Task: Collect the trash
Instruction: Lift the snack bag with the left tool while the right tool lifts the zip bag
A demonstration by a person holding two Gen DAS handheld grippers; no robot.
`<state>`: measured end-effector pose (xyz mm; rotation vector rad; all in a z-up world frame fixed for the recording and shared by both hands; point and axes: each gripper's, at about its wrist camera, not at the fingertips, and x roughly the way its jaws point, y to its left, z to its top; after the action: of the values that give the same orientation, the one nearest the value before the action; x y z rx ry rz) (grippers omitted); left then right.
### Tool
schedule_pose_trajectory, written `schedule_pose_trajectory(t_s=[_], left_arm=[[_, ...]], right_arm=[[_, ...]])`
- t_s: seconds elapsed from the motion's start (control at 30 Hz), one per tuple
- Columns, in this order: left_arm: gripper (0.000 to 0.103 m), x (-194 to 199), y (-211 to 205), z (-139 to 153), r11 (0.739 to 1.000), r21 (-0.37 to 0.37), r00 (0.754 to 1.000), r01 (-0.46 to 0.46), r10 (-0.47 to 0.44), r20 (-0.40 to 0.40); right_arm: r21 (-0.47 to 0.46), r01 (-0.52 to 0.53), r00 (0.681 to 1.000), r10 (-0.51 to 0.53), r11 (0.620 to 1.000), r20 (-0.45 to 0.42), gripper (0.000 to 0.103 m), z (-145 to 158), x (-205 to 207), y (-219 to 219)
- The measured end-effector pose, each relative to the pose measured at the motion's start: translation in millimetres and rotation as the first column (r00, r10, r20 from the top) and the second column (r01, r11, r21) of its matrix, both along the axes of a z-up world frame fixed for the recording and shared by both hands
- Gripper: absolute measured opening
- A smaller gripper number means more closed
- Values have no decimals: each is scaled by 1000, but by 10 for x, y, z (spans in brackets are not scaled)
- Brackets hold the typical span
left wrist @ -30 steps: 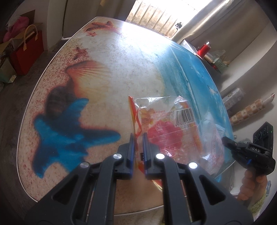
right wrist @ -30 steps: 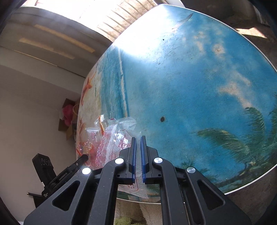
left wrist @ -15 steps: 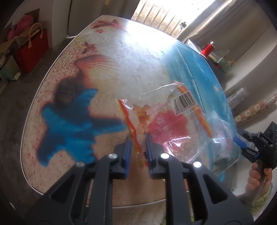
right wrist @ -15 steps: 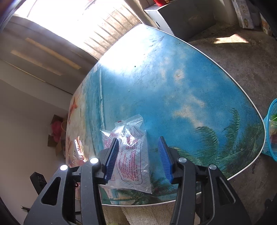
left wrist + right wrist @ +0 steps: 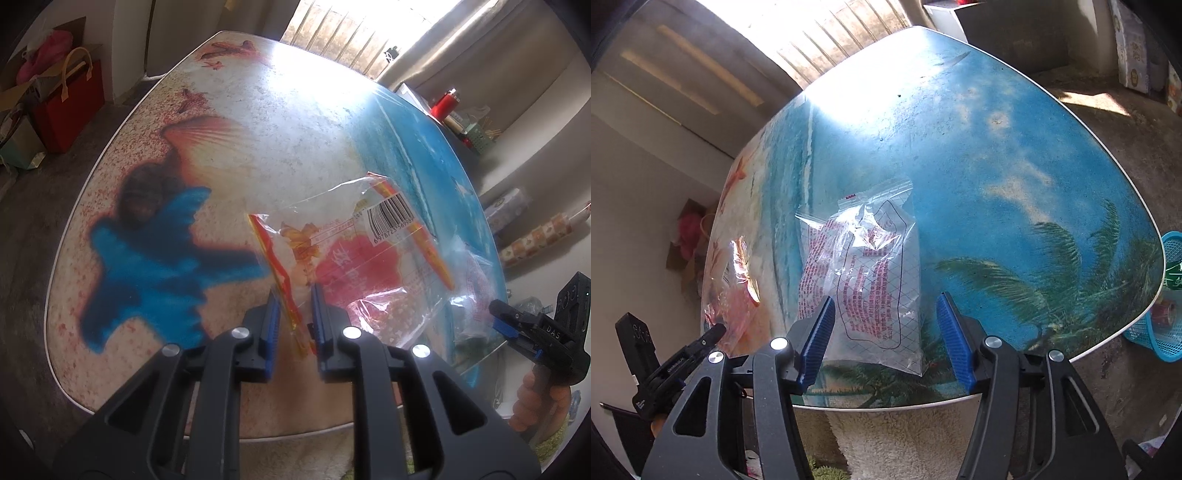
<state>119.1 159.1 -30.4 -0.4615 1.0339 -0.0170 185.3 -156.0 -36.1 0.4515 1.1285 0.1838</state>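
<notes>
A clear plastic bag with orange stripes and a barcode [image 5: 369, 251] hangs above the beach-print table [image 5: 258, 129]. Its orange edge runs down between the fingers of my left gripper [image 5: 294, 321], whose jaws stand slightly apart around it. A clear zip bag with red print [image 5: 871, 280] lies flat on the table near the front edge. My right gripper [image 5: 886, 336] is wide open just in front of it, not touching. The orange bag also shows in the right wrist view [image 5: 738, 295], with the left gripper [image 5: 713, 332] below it. The right gripper shows in the left wrist view [image 5: 502, 317].
A blue mesh basket [image 5: 1167, 325] with some items stands on the floor right of the table. A red bag [image 5: 70, 103] and boxes stand on the floor at far left. Shelves with a red bottle [image 5: 443, 105] are at the back right. A fluffy rug [image 5: 905, 443] lies below the table edge.
My right gripper opened, let go of the clear zip bag and pulled back. My left gripper's jaws parted a little around the orange bag's edge, and the bag rose and swung right.
</notes>
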Motion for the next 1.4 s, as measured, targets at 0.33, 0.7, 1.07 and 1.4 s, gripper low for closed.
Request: schedule_pose_trajectory(t_s=[0.33, 0.7, 1.07, 1.4], left_arm=[[15, -12, -5, -5, 1000, 5, 1000, 4, -4, 3], [15, -20, -15, 16, 1000, 13, 1000, 11, -11, 9], [15, -18, -108, 52, 994, 106, 999, 33, -36, 22], [7, -19, -175, 123, 978, 202, 997, 53, -64, 49]], right_arm=[[-190, -59, 997, 69, 980, 42, 47, 43, -21, 222], [-267, -53, 996, 71, 962, 58, 29, 49, -43, 229], [-227, -27, 997, 44, 973, 70, 19, 38, -69, 120], [-207, -23, 996, 40, 978, 79, 17, 50, -84, 69]])
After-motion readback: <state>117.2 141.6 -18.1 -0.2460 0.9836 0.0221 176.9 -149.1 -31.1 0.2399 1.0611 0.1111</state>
